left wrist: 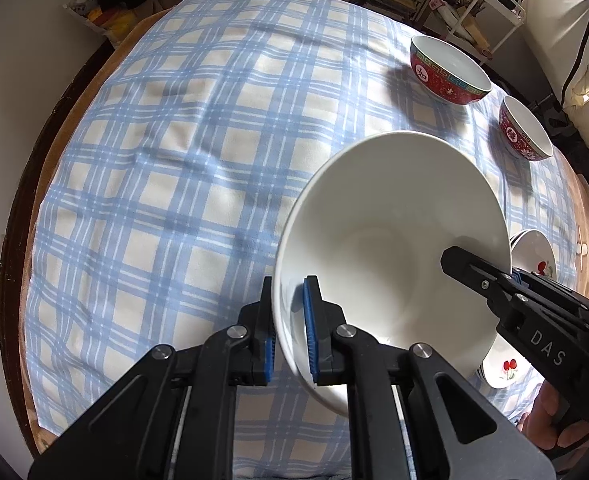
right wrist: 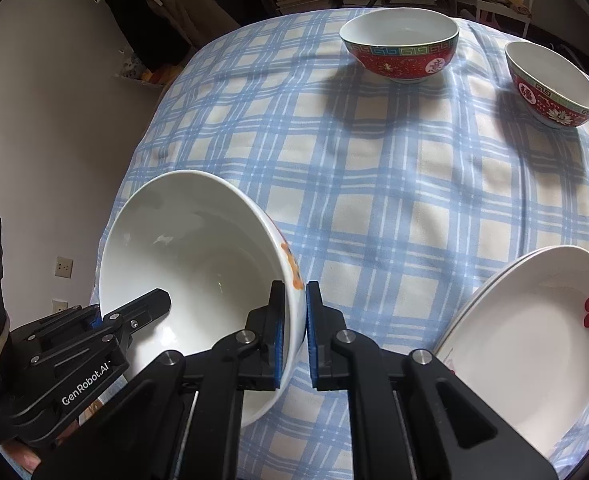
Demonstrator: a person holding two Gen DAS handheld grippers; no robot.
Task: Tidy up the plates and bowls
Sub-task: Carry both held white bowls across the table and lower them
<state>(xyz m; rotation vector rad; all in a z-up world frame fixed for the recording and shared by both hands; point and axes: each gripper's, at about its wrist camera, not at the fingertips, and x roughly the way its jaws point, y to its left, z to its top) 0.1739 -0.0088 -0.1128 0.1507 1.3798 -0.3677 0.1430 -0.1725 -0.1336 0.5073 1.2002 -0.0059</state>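
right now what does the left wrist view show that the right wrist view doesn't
Only the left wrist view: the left hand-held gripper seen from behind, clamped on the white bowl's near rim, and wide bare checked tablecloth to the left.

Only the right wrist view: orange decoration on the bowl's outside, the right hand-held gripper clamped on the opposite rim, a wall socket.

Both: the white bowl held by both grippers, two red bowls, stacked cherry plates.

Large white bowl (left wrist: 394,240) — tilted above checked cloth, rim clamped both sides.
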